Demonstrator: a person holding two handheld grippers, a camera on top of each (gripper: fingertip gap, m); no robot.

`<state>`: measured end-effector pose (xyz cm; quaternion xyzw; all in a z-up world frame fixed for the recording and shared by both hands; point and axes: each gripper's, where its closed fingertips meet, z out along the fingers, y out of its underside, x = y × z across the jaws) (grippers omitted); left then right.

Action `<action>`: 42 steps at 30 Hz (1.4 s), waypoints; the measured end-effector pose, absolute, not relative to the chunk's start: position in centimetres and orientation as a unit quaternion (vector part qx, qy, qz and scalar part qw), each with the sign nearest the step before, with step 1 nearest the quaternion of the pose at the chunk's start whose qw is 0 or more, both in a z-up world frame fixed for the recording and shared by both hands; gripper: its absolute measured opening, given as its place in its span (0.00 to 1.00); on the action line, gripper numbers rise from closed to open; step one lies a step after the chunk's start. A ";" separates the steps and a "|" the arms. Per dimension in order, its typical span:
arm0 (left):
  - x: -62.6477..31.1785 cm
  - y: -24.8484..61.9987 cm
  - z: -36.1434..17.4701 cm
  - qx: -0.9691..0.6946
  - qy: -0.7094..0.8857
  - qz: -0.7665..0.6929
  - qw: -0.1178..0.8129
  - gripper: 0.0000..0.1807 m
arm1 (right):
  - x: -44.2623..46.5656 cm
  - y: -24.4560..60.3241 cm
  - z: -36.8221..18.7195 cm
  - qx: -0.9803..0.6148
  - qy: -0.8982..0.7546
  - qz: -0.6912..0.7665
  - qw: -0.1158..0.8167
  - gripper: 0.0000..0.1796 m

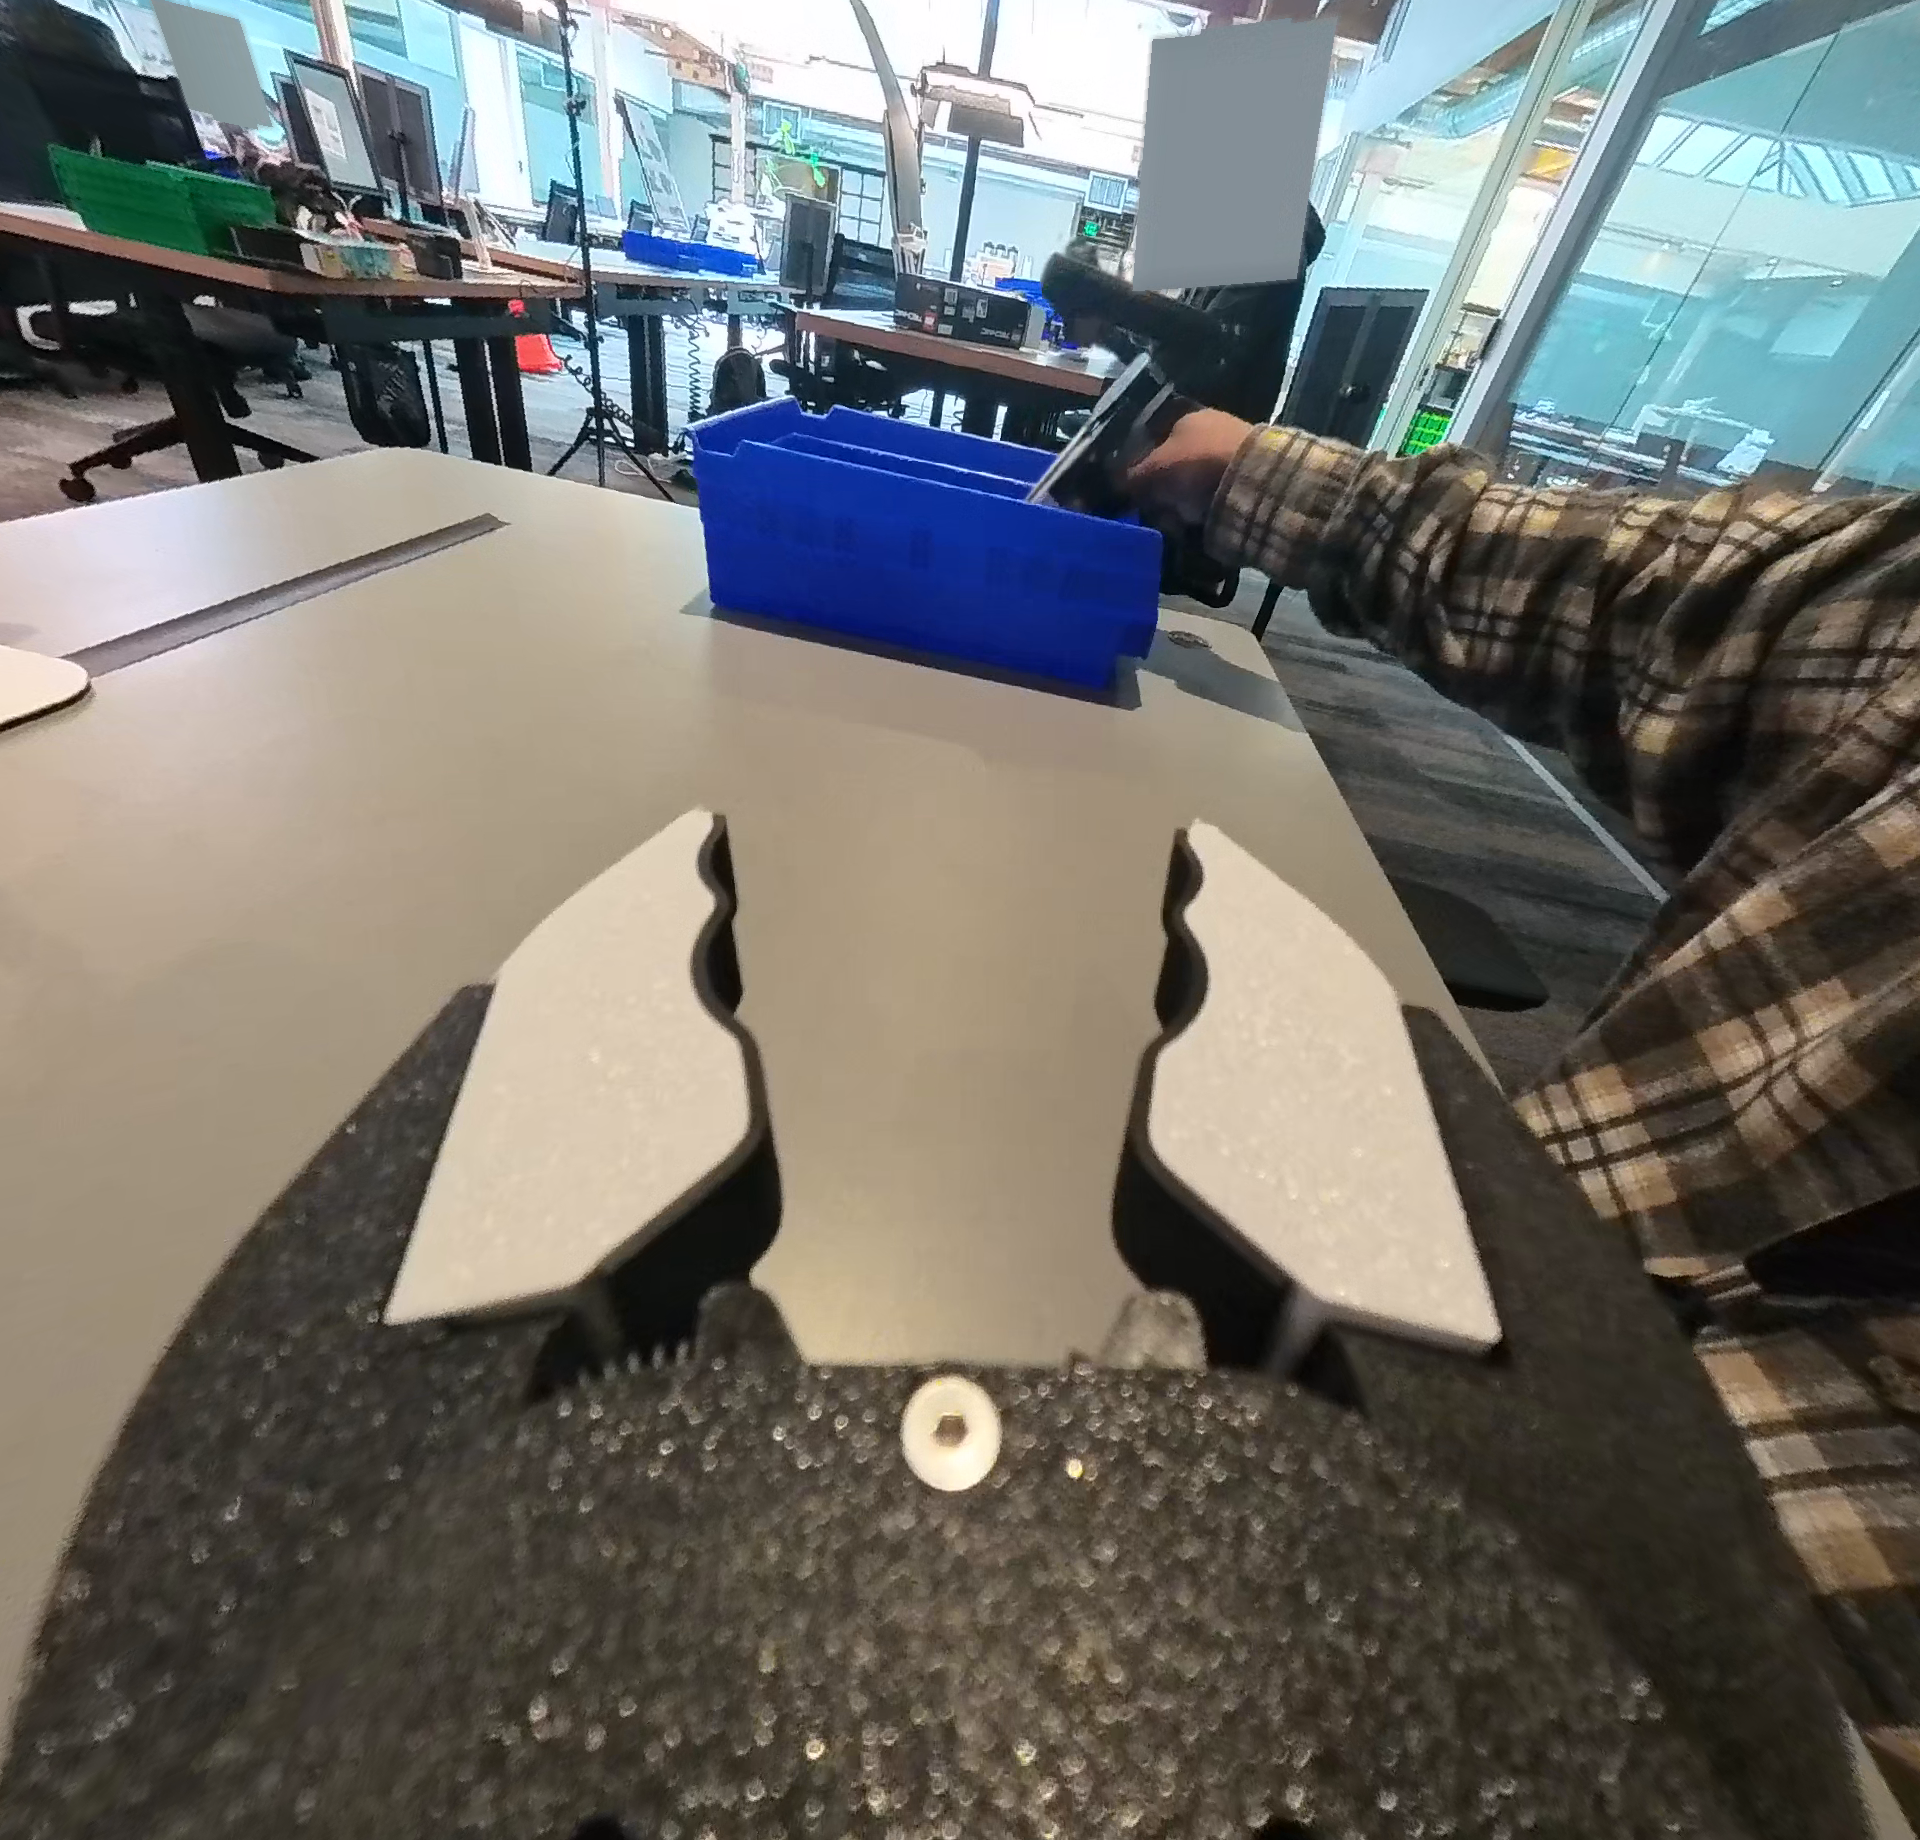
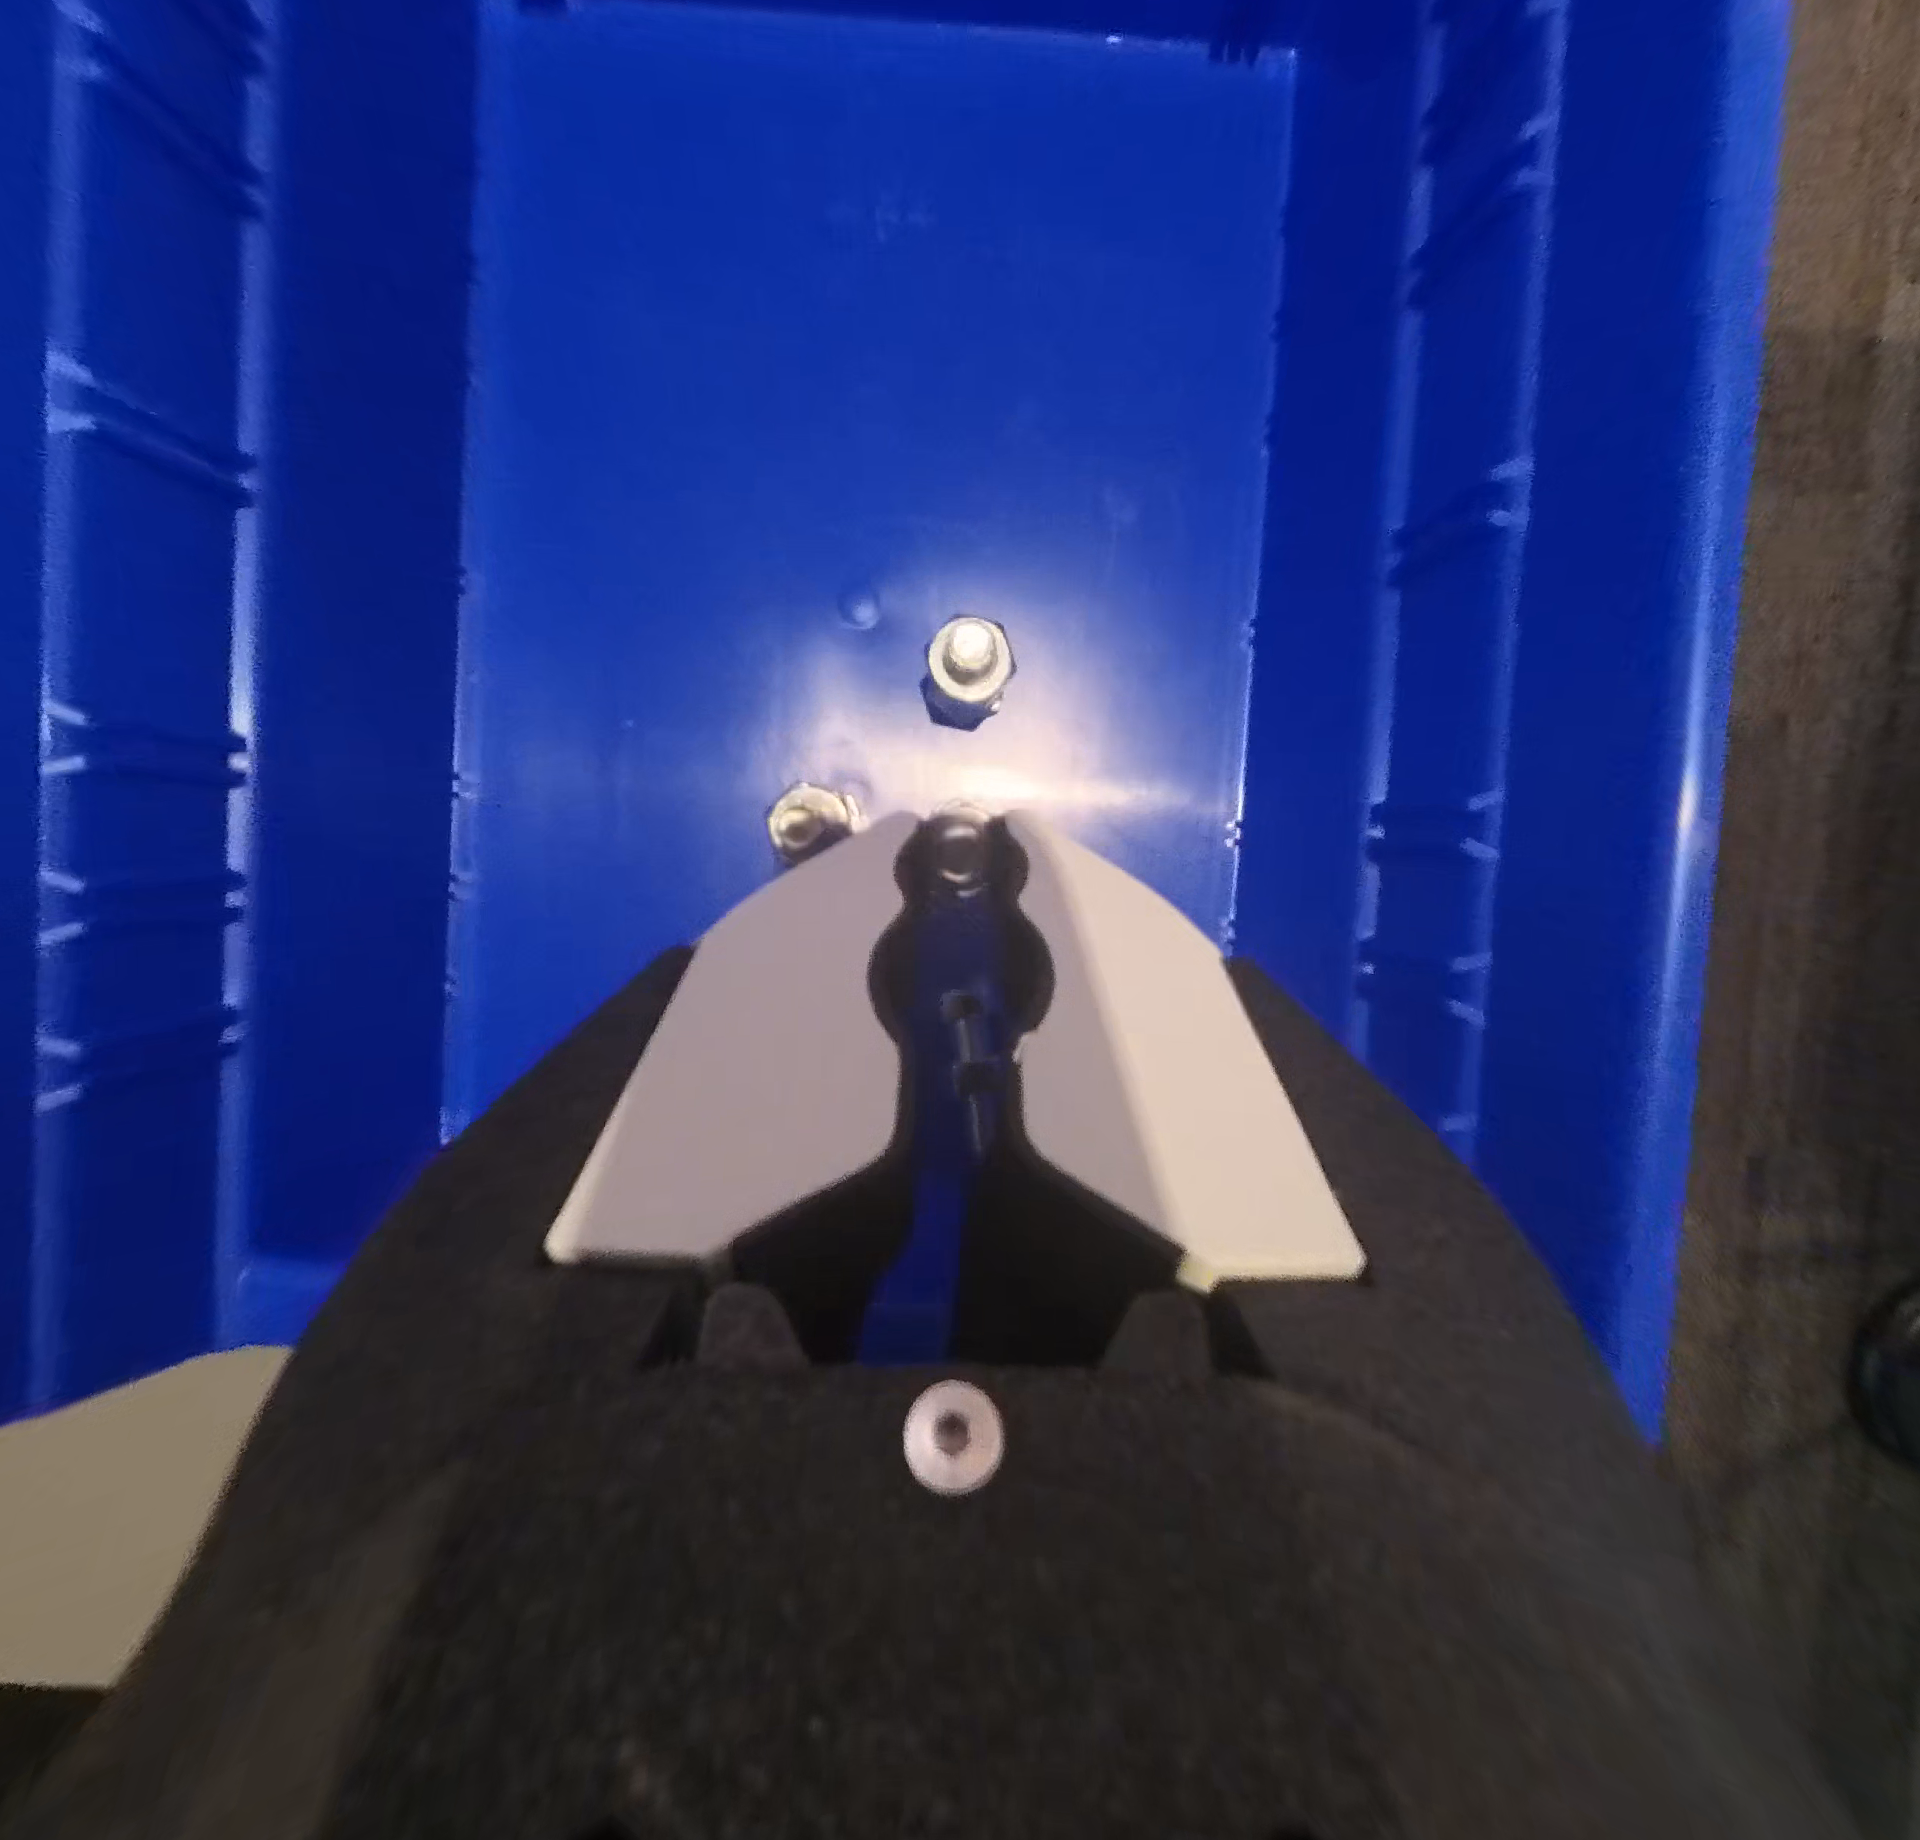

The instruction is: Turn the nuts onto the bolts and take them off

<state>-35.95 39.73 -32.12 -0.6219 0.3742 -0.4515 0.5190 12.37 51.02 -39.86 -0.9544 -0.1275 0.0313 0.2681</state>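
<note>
Right gripper point(image 2: 958, 845): you are pinching one bolt-and-nut point(image 2: 957, 852) on the blue bin point(image 2: 343, 647) floor; two more, the far one point(image 2: 966, 670) and the left one point(image 2: 805, 822), are waiting nearby. Left gripper point(image 1: 951, 917) is idling spread above the table point(image 1: 416, 710). Judged barely begun.

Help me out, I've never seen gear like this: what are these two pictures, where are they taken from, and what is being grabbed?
A person holds a hand-held gripper in each hand; a camera on each looks forward along its two fingers. The left view shows the left hand-held gripper open and empty above a grey table, with a blue bin farther off, where a plaid sleeve reaches in. The right view looks down into that bin: the right hand-held gripper is closed on a nut-and-bolt piece, with two more nearby.
</note>
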 end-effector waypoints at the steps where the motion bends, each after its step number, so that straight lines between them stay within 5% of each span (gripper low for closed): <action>1: -36.0 39.7 -32.1 -0.622 0.374 -0.452 0.519 0.44 | 12.1 51.1 -39.6 -0.953 -0.131 0.037 0.270 0.07; 9: -36.1 39.8 -32.0 -0.622 0.373 -0.449 0.523 0.44 | 15.1 52.1 -32.6 -0.948 -0.137 -0.047 0.285 0.38; 14: -36.0 39.8 -32.0 -0.622 0.375 -0.446 0.523 0.44 | 19.6 53.0 -30.6 -0.969 -0.086 -0.069 0.220 0.37; 21: -36.5 39.6 -31.3 -0.623 0.366 -0.445 0.529 0.44 | 21.6 53.4 -35.0 -0.991 -0.054 -0.043 0.113 0.37; 24: -37.3 38.6 -29.8 -0.616 0.357 -0.453 0.537 0.43 | 21.6 53.5 -36.7 -0.995 -0.050 -0.022 0.087 0.30; 27: -38.6 36.9 -27.9 -0.604 0.351 -0.454 0.553 0.37 | 19.3 53.2 -37.9 -0.995 -0.051 0.065 0.056 0.03; 42: -44.6 29.8 -23.2 -0.591 0.298 -0.417 0.623 0.34 | 9.1 51.5 -37.9 -0.989 -0.107 0.090 0.057 0.03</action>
